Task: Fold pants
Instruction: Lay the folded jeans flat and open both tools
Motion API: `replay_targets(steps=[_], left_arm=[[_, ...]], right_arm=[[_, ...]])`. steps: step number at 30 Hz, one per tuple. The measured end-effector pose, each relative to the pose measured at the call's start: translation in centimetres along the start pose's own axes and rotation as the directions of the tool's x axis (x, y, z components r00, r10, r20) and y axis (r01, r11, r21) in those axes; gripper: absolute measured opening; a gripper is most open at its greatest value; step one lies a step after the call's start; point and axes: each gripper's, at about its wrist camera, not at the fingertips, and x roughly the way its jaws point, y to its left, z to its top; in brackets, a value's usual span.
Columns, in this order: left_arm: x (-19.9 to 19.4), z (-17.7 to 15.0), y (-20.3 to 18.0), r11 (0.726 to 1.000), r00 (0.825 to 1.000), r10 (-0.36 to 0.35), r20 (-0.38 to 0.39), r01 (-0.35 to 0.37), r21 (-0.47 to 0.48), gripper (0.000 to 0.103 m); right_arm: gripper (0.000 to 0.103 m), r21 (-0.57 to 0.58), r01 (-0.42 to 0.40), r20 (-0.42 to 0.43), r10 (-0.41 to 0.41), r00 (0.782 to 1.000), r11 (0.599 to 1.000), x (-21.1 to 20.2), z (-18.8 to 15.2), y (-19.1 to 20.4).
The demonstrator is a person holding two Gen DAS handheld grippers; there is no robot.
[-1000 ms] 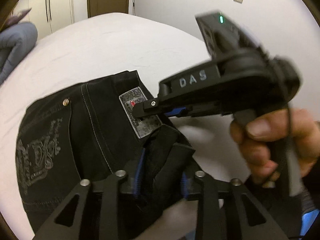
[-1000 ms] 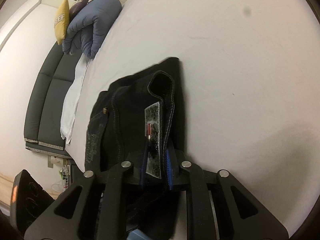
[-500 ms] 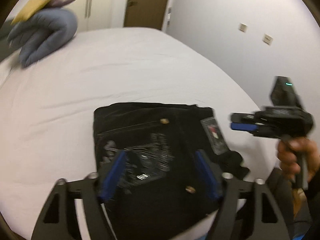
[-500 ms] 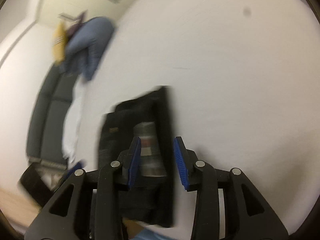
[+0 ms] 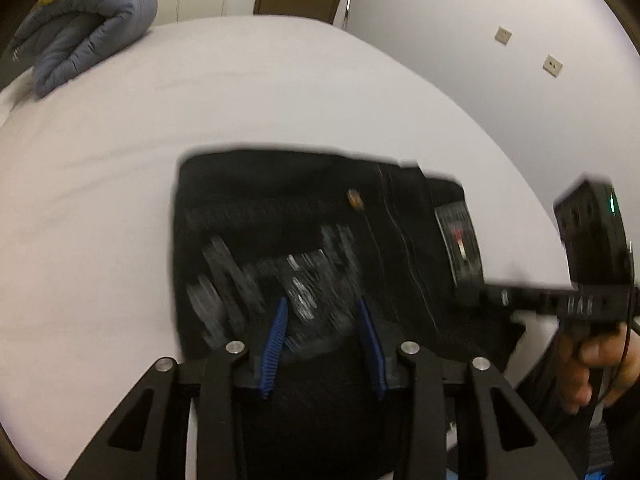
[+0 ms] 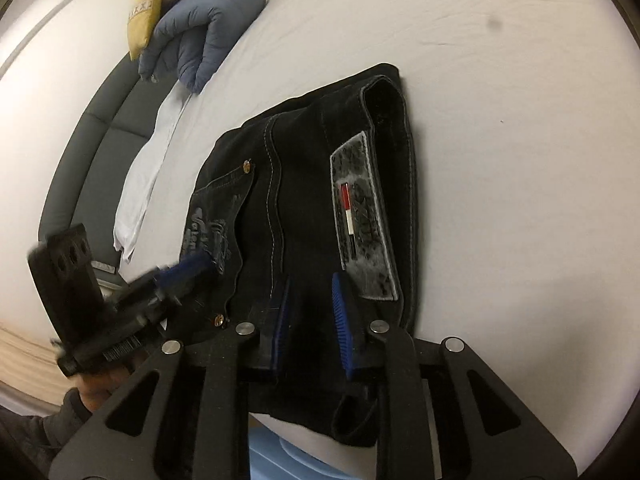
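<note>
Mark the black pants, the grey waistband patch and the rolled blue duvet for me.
black pants (image 6: pixel 304 184): right wrist view, on the dark denim left of the patch.
grey waistband patch (image 6: pixel 362 216): right wrist view, on its middle by the red and white stripe.
rolled blue duvet (image 5: pixel 86 38): left wrist view, on its upper roll.

Room light soft, even, moderately dim; source not visible. No hard glare. White bed sheet brightest area in both views, faint grey shading toward near edge.

Left wrist view: strong motion blur on black pants, printed pattern smeared into streaks; far wall and blue duvet slightly soft.

Right wrist view: sharper, pants stitching and patch readable; left gripper at left blurred.

Both views: heavy fisheye bending, dark round vignette at corners. Small dark spot on sheet, far right.
</note>
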Motion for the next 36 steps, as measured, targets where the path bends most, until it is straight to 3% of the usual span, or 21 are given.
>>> replay_targets(steps=[5, 9, 11, 17, 21, 24, 29, 32, 36], left_arm=[[1.6, 4.6, 3.3, 0.998, 0.998, 0.055, 0.003, -0.055, -0.039, 0.038], [4.6, 5.3, 3.2, 0.996, 0.993, 0.093, -0.078, -0.093, 0.004, 0.037], [4.9, 4.7, 1.8, 0.991, 0.989, 0.128, -0.076, -0.125, 0.049, 0.037], [3.3, -0.4, -1.3, 0.986, 0.989, 0.125, -0.075, -0.115, 0.116, 0.038], [1.3, -3.1, -2.1, 0.99, 0.993, 0.101, -0.067, -0.093, 0.105, 0.039], [-0.1, -5.0, -3.2, 0.983, 0.99, 0.128, -0.054, -0.12, 0.137, 0.039], [0.0, -6.1, -3.3, 0.987, 0.99, 0.125, -0.063, -0.117, 0.109, 0.039], [0.5, -6.1, -2.8, 0.99, 0.991, 0.116, -0.071, -0.11, 0.09, 0.039], [0.9, -5.9, -3.1, 0.991, 0.99, 0.116, -0.075, -0.109, 0.081, 0.039]], right_arm=[[0.014, -0.009, 0.032, -0.001, -0.032, 0.999, 0.999, 0.8, -0.1, -0.1], [0.005, 0.02, 0.035, 0.005, -0.035, 0.999, 0.999, 0.4, 0.2, -0.4], [0.005, 0.035, 0.025, 0.008, -0.025, 1.0, 0.999, 0.4, 0.1, -0.7], [0.005, 0.027, 0.038, 0.01, -0.038, 0.999, 0.999, -0.2, 0.2, -0.8], [0.005, -0.002, 0.079, 0.016, -0.079, 0.997, 0.997, -0.9, -0.3, 0.4], [0.009, -0.014, 0.064, 0.017, -0.064, 0.998, 0.998, -1.8, -0.6, 1.4], [0.009, -0.021, 0.046, 0.023, -0.046, 0.999, 0.999, -2.0, -2.4, 1.1], [0.009, -0.002, -0.021, 0.065, 0.021, 0.998, 1.0, -1.5, -3.0, -0.6], [0.009, -0.021, 0.011, 0.049, -0.01, 0.999, 1.0, -1.7, -2.9, 0.3]])
